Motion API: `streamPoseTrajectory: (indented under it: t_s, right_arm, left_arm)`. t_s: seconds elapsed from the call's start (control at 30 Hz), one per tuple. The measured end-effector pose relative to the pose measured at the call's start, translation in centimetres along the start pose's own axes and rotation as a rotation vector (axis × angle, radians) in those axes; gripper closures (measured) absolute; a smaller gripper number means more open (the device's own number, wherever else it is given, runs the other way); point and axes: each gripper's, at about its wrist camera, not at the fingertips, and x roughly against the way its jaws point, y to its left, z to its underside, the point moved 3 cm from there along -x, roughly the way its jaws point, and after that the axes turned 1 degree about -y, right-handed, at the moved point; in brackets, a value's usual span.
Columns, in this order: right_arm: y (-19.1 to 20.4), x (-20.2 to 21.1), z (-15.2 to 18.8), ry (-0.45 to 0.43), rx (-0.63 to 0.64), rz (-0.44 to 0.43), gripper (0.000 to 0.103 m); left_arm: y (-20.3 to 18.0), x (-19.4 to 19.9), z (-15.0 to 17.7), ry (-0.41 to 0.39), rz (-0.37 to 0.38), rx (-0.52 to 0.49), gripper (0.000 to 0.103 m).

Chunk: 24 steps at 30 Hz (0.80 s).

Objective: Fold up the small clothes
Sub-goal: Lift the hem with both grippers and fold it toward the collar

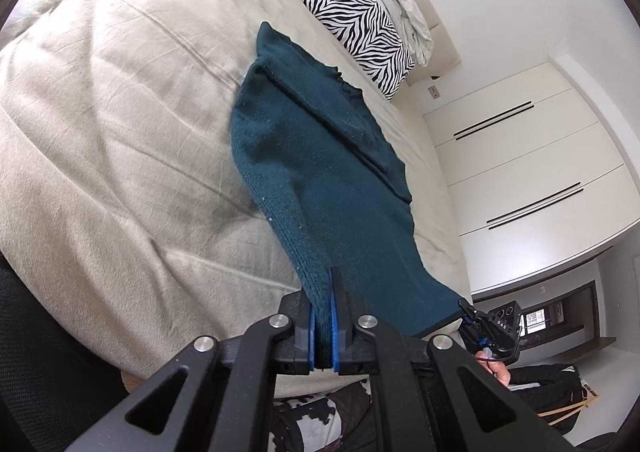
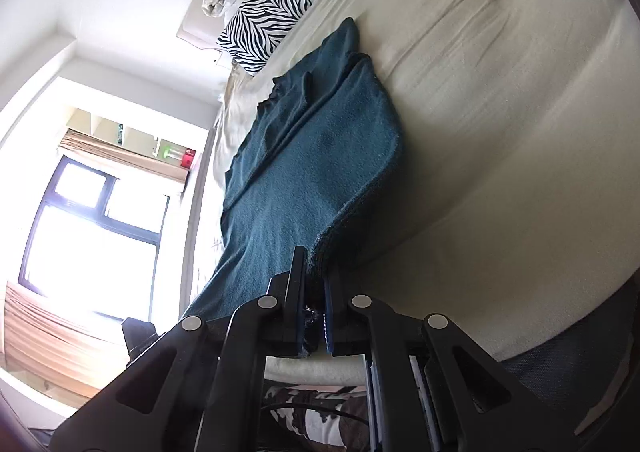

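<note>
Claws both grip: left claw [image 1: 325, 316] and right claw [image 2: 314, 306] are each clamped on a near corner of the teal sweater [image 1: 320, 172], mid-frame on the bed [image 1: 100, 132]. Likely mid-fold; next, carry the hem toward the zebra pillow [image 1: 356, 28].

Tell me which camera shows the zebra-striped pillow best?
The left wrist view: the zebra-striped pillow sits nearly whole beyond the teal sweater, stripes sharp. The right wrist view shows the same pillow slightly smaller, near the top edge.
</note>
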Motion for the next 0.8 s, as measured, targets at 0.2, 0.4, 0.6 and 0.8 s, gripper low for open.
streamPoseTrajectory:
  t_s: [0.2,0.4,0.6,0.8]
  right_arm:
    - [2.1,-0.7,-2.1,-0.027,0.001,-0.057,0.097]
    - [4.2,-1.7,-6.1,-0.072,0.024,-0.066,0.097]
    - [5.2,-3.0,-11.0,-0.124,0.031,-0.041,0.097]
    - [6.5,-5.4,-15.9,-0.174,0.056,-0.026,0.097]
  left_arm:
    - [0.0,0.4,-2.5,-0.06,0.091,0.07,0.097]
    - [-0.6,0.3,-6.4,-0.128,0.138,0.089,0.097]
    - [-0.9,-1.1,-10.8,-0.166,0.166,0.1,0.097]
    - [-1.1,-3.1,-15.5,-0.19,0.181,0.115,0.097]
